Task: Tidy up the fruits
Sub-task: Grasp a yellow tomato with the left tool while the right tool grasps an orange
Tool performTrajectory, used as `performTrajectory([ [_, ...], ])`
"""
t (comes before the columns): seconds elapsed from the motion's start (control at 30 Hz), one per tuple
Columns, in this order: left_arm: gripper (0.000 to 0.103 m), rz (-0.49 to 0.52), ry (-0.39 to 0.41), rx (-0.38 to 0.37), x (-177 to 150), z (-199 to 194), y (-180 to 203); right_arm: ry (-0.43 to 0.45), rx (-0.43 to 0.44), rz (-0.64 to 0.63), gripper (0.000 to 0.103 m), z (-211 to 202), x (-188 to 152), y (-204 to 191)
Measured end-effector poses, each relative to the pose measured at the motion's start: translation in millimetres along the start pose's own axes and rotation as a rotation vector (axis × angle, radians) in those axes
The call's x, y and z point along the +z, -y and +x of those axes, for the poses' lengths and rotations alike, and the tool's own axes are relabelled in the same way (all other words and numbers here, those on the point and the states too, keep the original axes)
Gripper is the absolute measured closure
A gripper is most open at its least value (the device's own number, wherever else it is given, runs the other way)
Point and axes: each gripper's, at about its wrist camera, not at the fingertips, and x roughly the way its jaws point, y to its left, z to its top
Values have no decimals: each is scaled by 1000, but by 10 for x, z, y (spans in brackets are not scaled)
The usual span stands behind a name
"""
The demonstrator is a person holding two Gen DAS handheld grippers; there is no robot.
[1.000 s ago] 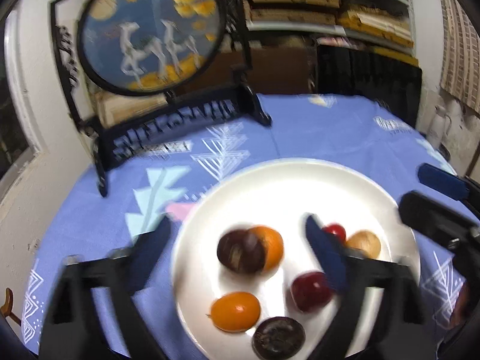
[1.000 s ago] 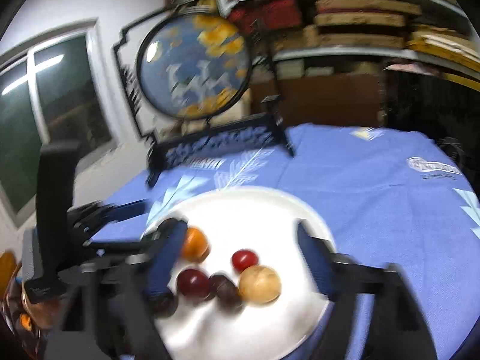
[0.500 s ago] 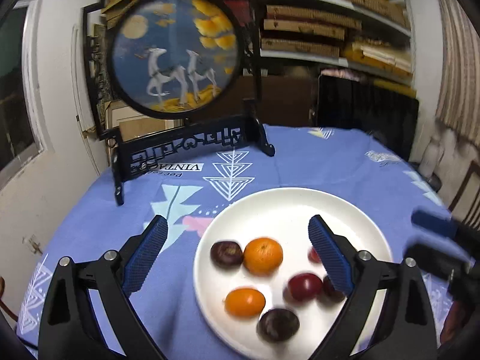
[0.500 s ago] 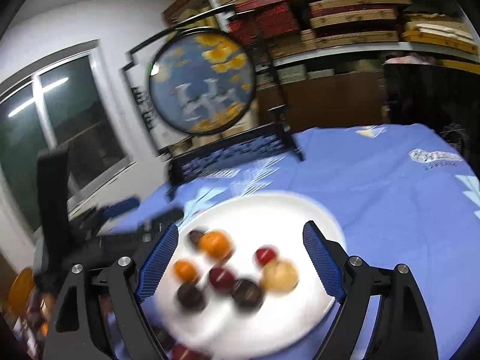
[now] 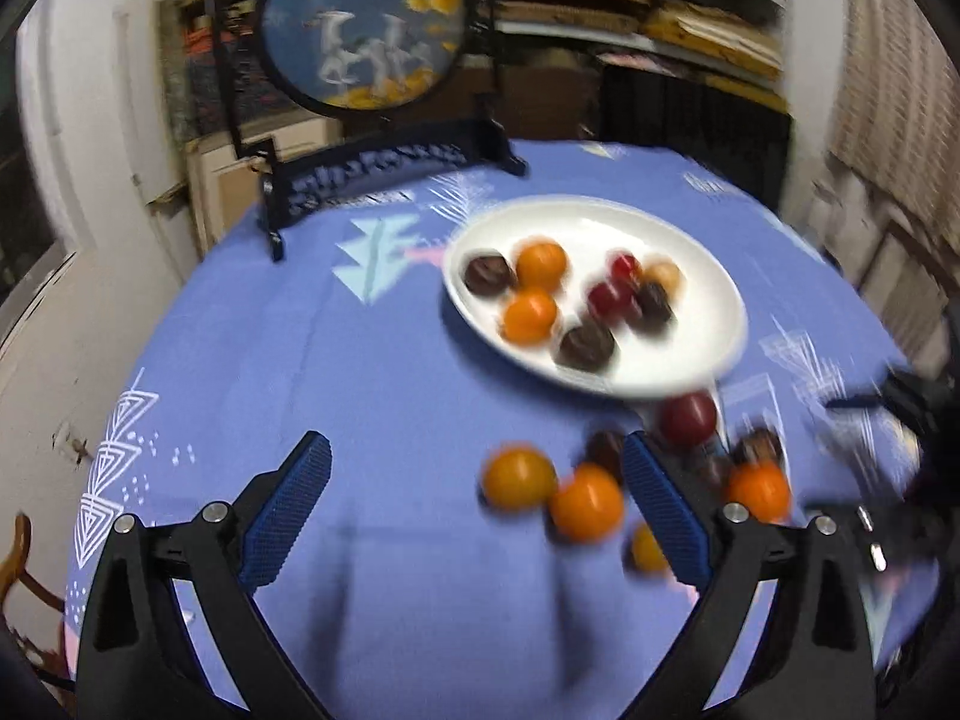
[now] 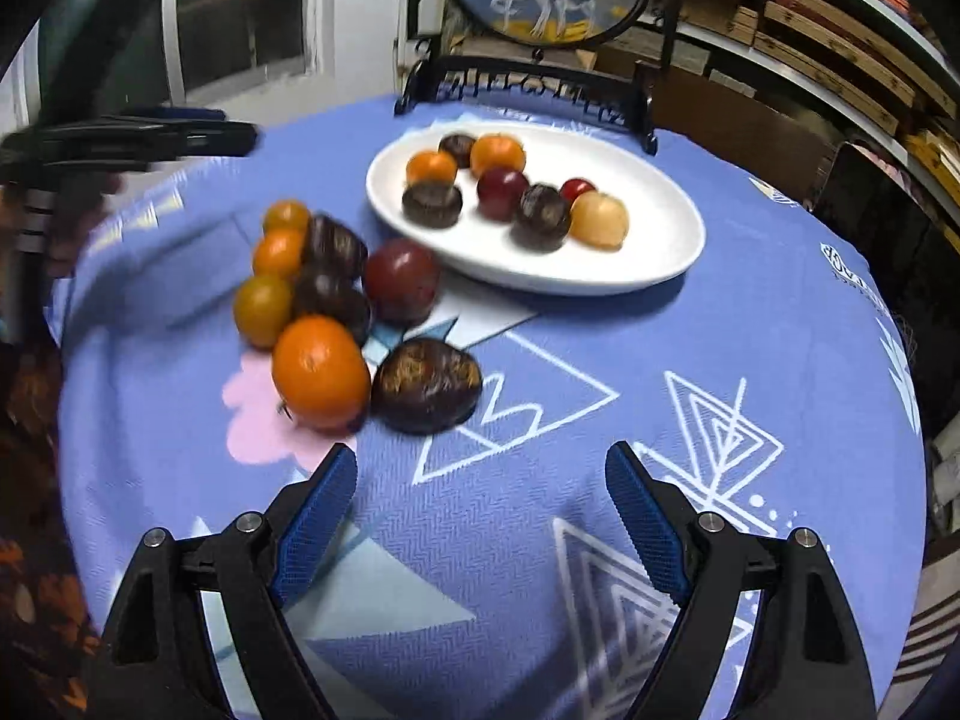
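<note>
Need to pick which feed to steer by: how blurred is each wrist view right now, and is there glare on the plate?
Left wrist view: heavy motion smear, the loose fruit near the left gripper and the white plate edge streaked. Right wrist view: much sharper, the big orange and chestnut ahead of the right gripper crisp, only the left margin smeared. No strong plate glare in either.

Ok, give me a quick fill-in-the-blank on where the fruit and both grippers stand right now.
1. The white oval plate sits on a ____ patterned tablecloth.
2. The big round orange fruit touches a dark ____ chestnut-like fruit.
3. The right gripper is ____ and holds nothing.
4. The left gripper holds ____.

Missing words: blue; brown; open; nothing
</note>
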Motion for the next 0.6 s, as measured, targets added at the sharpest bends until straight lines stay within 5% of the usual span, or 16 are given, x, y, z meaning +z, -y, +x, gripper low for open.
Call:
performTrajectory([
  [0.4, 8, 153, -113, -141, -515, 7, 478, -62, 44, -40, 28, 184, 193, -123],
  [0.6, 8, 149, -129, -169, -513, 125, 566, 51, 108, -97, 28, -167, 195, -369],
])
